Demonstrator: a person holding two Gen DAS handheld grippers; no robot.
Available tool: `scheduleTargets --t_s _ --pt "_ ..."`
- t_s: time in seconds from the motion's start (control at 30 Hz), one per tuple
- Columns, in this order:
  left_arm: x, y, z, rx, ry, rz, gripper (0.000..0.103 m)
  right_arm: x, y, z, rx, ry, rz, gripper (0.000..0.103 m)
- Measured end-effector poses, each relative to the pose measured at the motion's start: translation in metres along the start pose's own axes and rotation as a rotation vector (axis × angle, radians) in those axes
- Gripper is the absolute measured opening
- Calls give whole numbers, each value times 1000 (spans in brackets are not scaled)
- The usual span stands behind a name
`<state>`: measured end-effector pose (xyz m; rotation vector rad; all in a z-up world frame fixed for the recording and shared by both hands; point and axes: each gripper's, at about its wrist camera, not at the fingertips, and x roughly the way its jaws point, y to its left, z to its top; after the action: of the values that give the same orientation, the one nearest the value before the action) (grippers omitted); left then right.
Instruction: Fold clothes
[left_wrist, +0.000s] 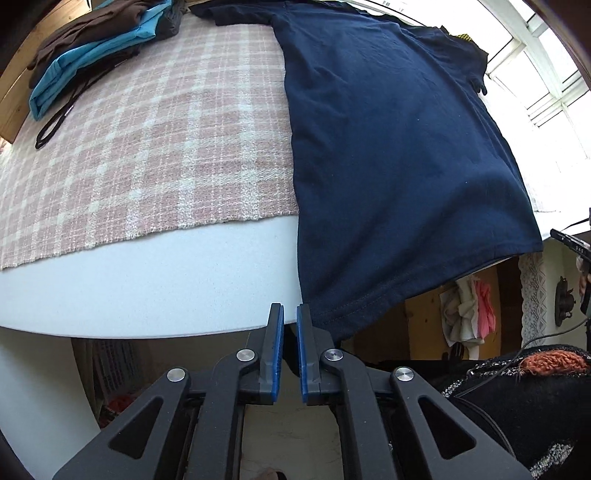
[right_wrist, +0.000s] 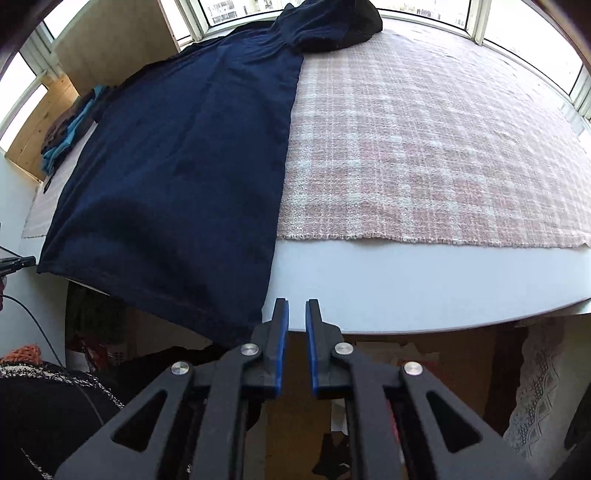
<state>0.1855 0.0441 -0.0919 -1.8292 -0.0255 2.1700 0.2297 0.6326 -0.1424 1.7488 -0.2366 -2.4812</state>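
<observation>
Dark navy cotton t-shirt (left_wrist: 388, 147) (right_wrist: 177, 166), spread flat lengthwise on pink plaid woven blanket (left_wrist: 147, 147) (right_wrist: 424, 147), hem drooping over white table edge (left_wrist: 147, 288) (right_wrist: 406, 288). Sleeve bunched at far end.

My white table (left_wrist: 147, 291) has a pink-and-cream plaid blanket (left_wrist: 155, 147) spread over most of it, stopping short of the near edge. There's a black cord loop (left_wrist: 55, 122) lying on the blanket near the far left corner. Windows (right_wrist: 517, 33) run along the far side, and a lace curtain (right_wrist: 535, 402) hangs under the table's right end.
</observation>
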Motion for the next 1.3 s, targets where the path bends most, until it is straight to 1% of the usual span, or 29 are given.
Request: scheduleTargets --t_s 0.03,0.07,0.1,0.17,0.27,0.3,0.37,0.43,0.47,0.53,0.63,0.77,0.83,0.87,0.93,0.97,1.0,1.03,1.07,1.17,1.23,1.3 --pt "0 -1 -2 -1 -3 -8 6 -2 0 -2 3 -12 19 17" --pt "2 -2 -4 0 -3 -17 9 -4 1 -5 4 -24 36 21" --pt "6 -4 -3 1 3 -29 14 -1 4 -7 3 -23 42 25" --pt "15 -9 -2 0 17 -50 24 5 9 -11 -1 -17 51 28" --pt "26 -16 -4 -8 41 -55 24 11 7 -14 59 10 69 28" --pt "29 -17 -6 -12 44 -57 24 11 6 -14 64 5 66 28" --pt "34 -18 -7 -21 50 -56 24 11 5 -15 69 -12 55 28" --pt "36 -20 -5 -20 54 -49 25 10 6 -14 51 -11 40 28" --pt "37 -23 -4 -15 54 -43 25 11 13 -15 46 -8 45 28" --pt "36 -27 -1 -1 54 -31 25 15 21 -12 34 0 64 28" --pt "36 -34 1 16 56 -32 25 25 32 -12 0 26 64 28" --pt "40 -41 2 33 69 -10 25 39 42 -12 -49 57 10 28" --pt "42 -43 3 44 75 -3 25 46 46 -12 -64 78 5 28" --pt "43 -43 4 52 75 1 23 48 48 -12 -74 87 -1 28" --pt "43 -44 5 69 68 9 12 48 54 -11 -112 78 2 28" --pt "43 -44 6 73 64 4 8 48 57 -11 -131 73 5 14" --pt "41 -43 7 71 59 -6 6 49 57 -10 -132 81 29 8" --pt "40 -42 8 70 55 -15 6 48 56 -8 -118 81 62 7" --pt "39 -41 8 69 51 -25 6 46 55 -6 -106 82 94 6" --pt "22 -35 9 51 14 -57 6 24 48 3 -89 54 138 6" --pt "1 -31 6 49 -21 -73 6 -2 43 10 -82 25 158 6" --pt "-17 -30 3 55 -49 -76 6 -27 39 15 -80 -5 153 5"
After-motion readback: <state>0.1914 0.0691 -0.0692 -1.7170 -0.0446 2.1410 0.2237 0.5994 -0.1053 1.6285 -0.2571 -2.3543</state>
